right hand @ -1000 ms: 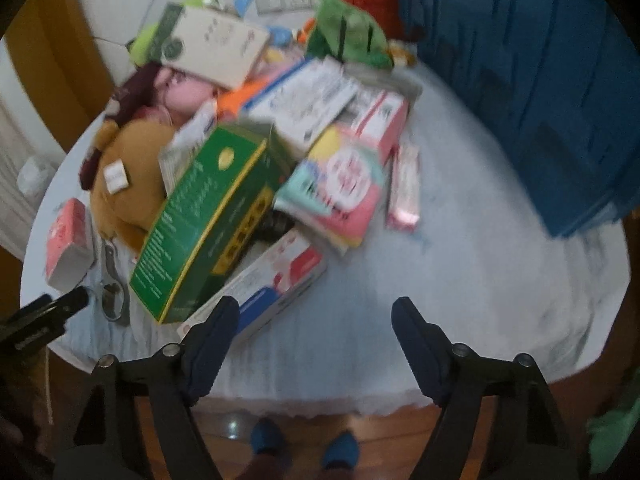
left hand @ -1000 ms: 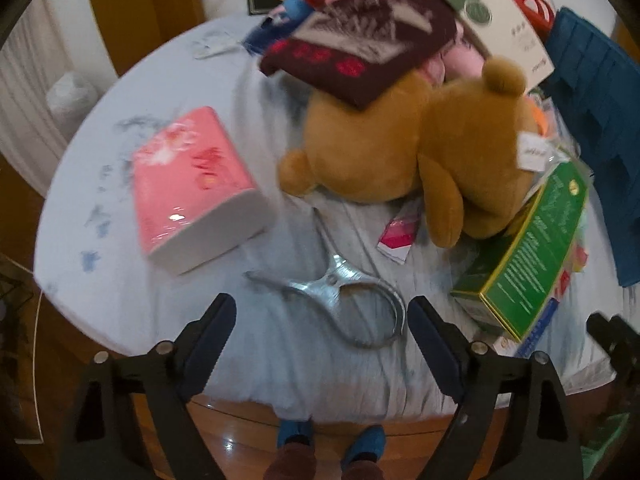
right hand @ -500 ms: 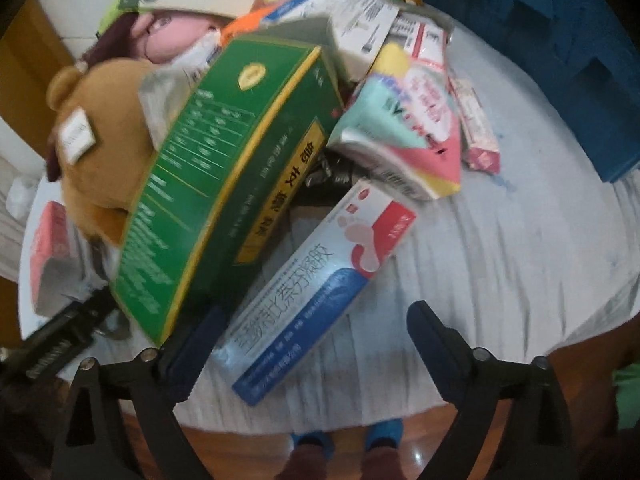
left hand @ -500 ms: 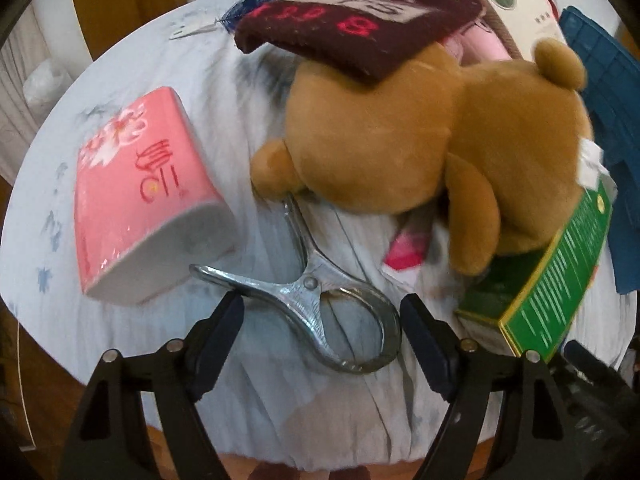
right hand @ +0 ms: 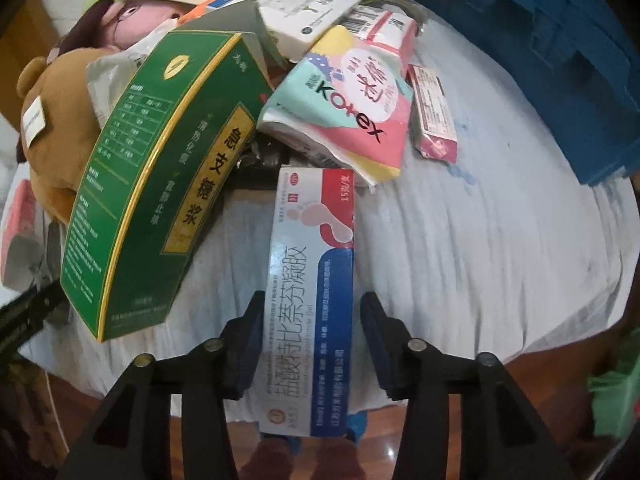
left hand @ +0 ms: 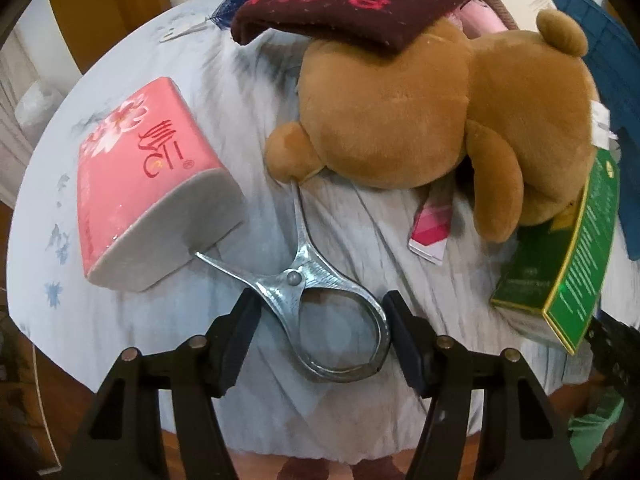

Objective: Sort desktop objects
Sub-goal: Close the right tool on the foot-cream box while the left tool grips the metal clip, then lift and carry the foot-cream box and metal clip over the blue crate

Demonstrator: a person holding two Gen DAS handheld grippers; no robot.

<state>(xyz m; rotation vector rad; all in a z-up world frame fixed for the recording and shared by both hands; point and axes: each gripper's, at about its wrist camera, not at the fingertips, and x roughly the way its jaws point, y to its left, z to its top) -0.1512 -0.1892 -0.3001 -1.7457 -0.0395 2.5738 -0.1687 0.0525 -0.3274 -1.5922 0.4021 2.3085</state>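
Note:
In the left wrist view a metal clamp tool (left hand: 304, 280) lies on the white tablecloth, its ring handle between the open fingers of my left gripper (left hand: 320, 320). Its tips reach under a brown teddy bear (left hand: 432, 112) and beside a pink tissue pack (left hand: 140, 172). In the right wrist view a long white, red and blue medicine box (right hand: 312, 292) lies between the open fingers of my right gripper (right hand: 310, 320), with small gaps on both sides.
A green box (right hand: 160, 200) leans on the bear at the left. A Kotex pack (right hand: 348, 108), a small pink box (right hand: 434, 116) and other boxes are piled behind. A blue crate (right hand: 540, 48) stands at the right. A maroon cloth (left hand: 352, 4) lies on the bear.
Both grippers have moved forward and down. The left now straddles the clamp's ring handle; the right now straddles the medicine box. Both openings have narrowed.

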